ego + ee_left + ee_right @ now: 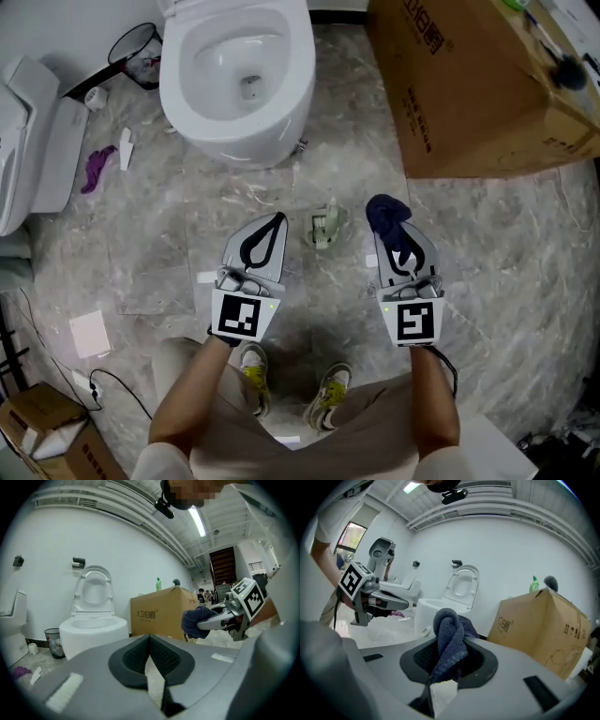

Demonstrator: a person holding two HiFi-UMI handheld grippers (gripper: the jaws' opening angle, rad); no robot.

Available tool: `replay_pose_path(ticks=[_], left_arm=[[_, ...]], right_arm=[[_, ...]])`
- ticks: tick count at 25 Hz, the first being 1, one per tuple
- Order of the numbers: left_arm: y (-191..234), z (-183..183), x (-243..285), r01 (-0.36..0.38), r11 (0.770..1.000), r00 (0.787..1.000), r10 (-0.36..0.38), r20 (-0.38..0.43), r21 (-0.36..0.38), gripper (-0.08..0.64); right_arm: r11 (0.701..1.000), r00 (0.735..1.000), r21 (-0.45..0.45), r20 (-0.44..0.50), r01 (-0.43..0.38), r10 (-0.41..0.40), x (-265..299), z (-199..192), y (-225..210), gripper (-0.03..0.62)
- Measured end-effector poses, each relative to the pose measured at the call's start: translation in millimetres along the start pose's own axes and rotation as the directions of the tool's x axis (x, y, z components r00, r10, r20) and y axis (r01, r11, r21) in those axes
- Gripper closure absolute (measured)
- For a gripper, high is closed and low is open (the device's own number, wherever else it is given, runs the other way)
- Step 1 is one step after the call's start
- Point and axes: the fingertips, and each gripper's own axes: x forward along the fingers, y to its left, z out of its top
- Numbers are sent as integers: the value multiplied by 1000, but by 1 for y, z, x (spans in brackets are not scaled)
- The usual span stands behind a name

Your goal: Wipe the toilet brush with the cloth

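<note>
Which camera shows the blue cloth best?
The right gripper view: the cloth fills the centre, pinched in the right gripper. The head view shows it as a dark bunch; the left gripper view, a distant lump.

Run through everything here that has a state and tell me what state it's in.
Left gripper: jaws together, empty.
Right gripper: shut on the cloth.
Cloth: bunched, clamped, its top poking past the jaws.
Toilet seat and lid: raised.
Waste bin: upright, rubbish inside.
</note>
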Motion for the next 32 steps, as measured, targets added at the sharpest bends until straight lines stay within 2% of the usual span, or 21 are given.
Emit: replay_pose_path(ticks=[3,6,9,13,16,20,24,26,32], left_arm=[[-11,1,21,51,999,998,-52,34,16,558],[-26,9,29,76,996,993,-80,89,46,558],[-35,3,28,81,993,990,-91,109,90,558],[-26,-6,27,38,999,995,-40,86,19,558],[-26,-8,28,37,999,996,-40,82,33,558],[-29,-19,24,57,997,996,-60,58,54,558],[-21,-26,23,42,999,999,-43,23,18,558],[-16,-23,23,29,1000,999,-29,30,8,558],[-5,-18,26,11,1000,998,-11,58,-4,558]], right_arm=[[984,1000,-177,21,7,-3,9,8,-9,497],[958,999,-281,30,51,-44,8,14,-16,497],[907,998,-418,18,60,-57,12,11,-9,497],[841,998,-539,-31,33,-59,23,-1,3,497],[808,998,-589,-39,17,-49,27,5,13,497],[786,997,-618,-63,0,-50,32,4,24,498],[745,994,-667,-89,-9,-67,40,1,27,498],[725,993,-688,-86,-3,-77,40,3,29,497],[700,994,-714,-68,15,-90,42,11,36,495]])
